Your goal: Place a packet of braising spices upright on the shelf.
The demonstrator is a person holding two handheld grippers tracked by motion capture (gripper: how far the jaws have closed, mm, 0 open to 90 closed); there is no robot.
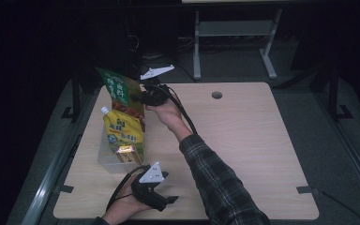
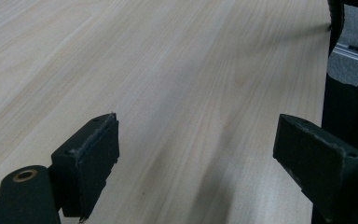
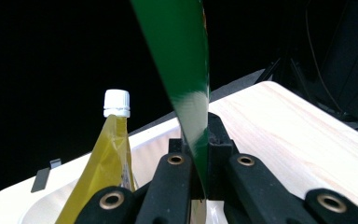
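Note:
A green food pouch [image 1: 118,89] is lifted over the far left of the table, and my right gripper [image 1: 146,97] is shut on its edge. In the right gripper view the green pouch [image 3: 186,70] rises thin and edge-on from between the closed jaws. Just below it stands a yellow pouch [image 1: 122,130] with a white screw cap [image 3: 117,103], inside a clear bin [image 1: 107,158]. A small brown carton [image 1: 128,153] sits in the bin's near end. My left gripper [image 1: 161,194] rests low by the near edge, jaws wide apart over bare wood, fingers [image 2: 91,161] holding nothing.
The light wooden table [image 1: 243,140] has a round cable hole [image 1: 217,95] at the back. Grey metal table legs [image 1: 234,33] stand beyond the far edge. Dark floor surrounds the table. A plaid-sleeved forearm [image 1: 215,178] crosses the middle.

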